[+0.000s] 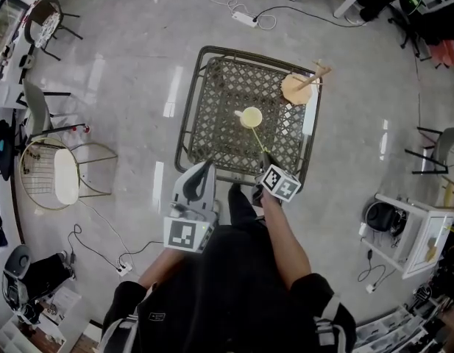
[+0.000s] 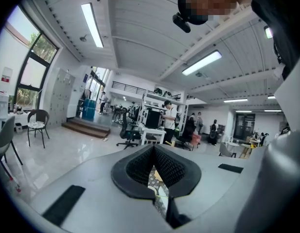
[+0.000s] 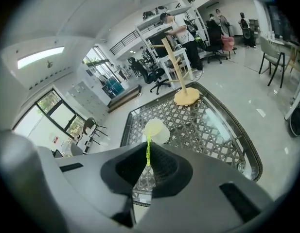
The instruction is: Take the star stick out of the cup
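Observation:
A pale yellow cup (image 1: 250,116) stands near the middle of the lattice-topped table (image 1: 190,116). A thin yellow-green star stick (image 1: 257,138) slants from the cup's mouth toward the table's front edge. My right gripper (image 1: 265,159) is shut on the stick's near end. In the right gripper view the stick (image 3: 148,149) rises from between the pads of the right gripper (image 3: 148,164) to the cup (image 3: 154,130). The star end is not visible. My left gripper (image 1: 204,169) hovers by the table's front edge, left of the right one. Its jaws (image 2: 154,188) are together with nothing between them.
A wooden stand with a round base (image 1: 299,87) sits at the table's far right corner. A wire chair with a white seat (image 1: 57,175) stands on the floor to the left. A white cabinet (image 1: 414,234) is at the right, and cables and a power strip (image 1: 245,18) lie beyond the table.

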A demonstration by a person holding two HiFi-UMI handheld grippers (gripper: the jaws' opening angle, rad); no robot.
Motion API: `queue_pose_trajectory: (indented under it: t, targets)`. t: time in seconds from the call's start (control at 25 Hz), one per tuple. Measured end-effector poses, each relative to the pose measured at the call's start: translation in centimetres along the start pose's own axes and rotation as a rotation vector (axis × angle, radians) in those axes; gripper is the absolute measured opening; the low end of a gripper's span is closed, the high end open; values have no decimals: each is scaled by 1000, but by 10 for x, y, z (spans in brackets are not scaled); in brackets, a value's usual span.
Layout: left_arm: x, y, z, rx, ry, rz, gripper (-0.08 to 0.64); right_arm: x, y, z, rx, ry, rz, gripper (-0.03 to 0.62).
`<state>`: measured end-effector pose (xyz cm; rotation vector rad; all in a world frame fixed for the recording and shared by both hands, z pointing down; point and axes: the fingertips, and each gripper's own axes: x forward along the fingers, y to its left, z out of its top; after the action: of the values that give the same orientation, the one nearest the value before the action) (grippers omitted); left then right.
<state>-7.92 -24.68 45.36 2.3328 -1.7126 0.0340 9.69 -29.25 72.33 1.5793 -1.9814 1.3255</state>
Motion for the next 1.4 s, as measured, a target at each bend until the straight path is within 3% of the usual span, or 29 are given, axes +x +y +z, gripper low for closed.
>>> queue_pose_trajectory:
  t: [0.56, 0.96, 1.24, 1.4]
  targets:
    - [-110, -5, 13, 23, -94, -13, 12, -89, 30, -49, -17, -126, 9, 21]
    - [-192, -22, 2, 49, -96, -49, 12, -174, 48, -109, -11, -208, 38, 21]
    - [-218, -45, -9, 56, -90, -99, 12, -216, 54, -128, -49, -249, 36, 20]
    - [-220, -54, -5, 12, -111, -82, 12, -229, 54, -124, -52, -270, 55, 20]
